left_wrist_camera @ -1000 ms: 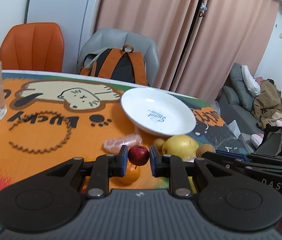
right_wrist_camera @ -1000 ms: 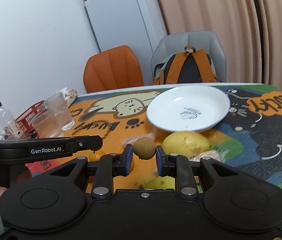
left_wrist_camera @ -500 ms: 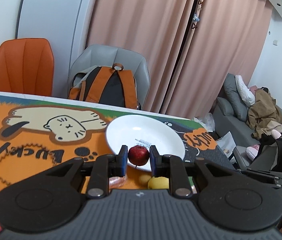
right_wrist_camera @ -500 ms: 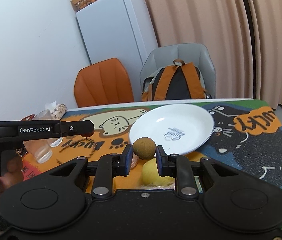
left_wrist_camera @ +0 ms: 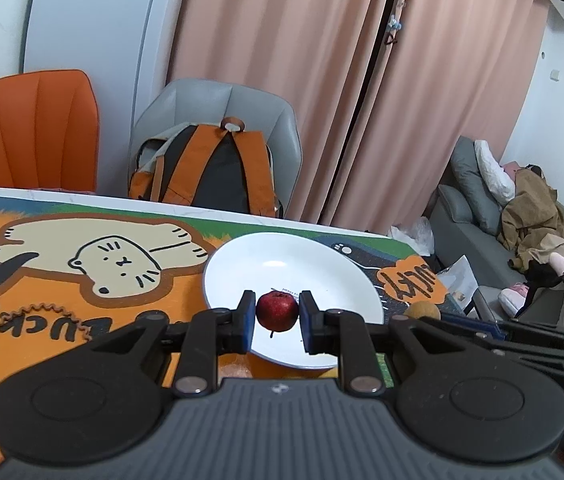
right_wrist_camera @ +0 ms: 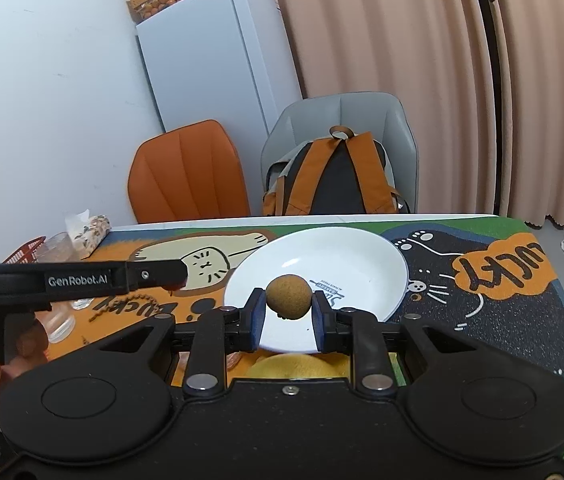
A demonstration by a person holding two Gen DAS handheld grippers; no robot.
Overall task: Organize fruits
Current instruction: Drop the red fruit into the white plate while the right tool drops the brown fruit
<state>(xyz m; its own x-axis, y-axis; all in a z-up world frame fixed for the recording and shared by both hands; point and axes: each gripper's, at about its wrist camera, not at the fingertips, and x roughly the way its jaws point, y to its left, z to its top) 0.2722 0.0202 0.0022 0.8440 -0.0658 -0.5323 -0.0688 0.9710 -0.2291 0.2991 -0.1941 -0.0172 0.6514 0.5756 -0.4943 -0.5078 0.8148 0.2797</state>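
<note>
White plate [left_wrist_camera: 322, 264] lies below both tilted-down grippers: left gripper [left_wrist_camera: 277, 316] clamps a red apple [left_wrist_camera: 277, 310], right gripper [right_wrist_camera: 288, 311] a brown kiwi [right_wrist_camera: 288, 295].

The left gripper [right_wrist_camera: 177, 276] arm reads "GenRobot.AI". The table mat [right_wrist_camera: 522, 300] reads "LUCKY", inverted; the plate [right_wrist_camera: 362, 252] print is illegible.

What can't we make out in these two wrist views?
- Left wrist: fruit left on the table, hidden behind the left hand-held gripper body.
- Right wrist: yellow fruit, mostly hidden by the right hand-held gripper body.
- Both: white plate print, too small to read.
</note>
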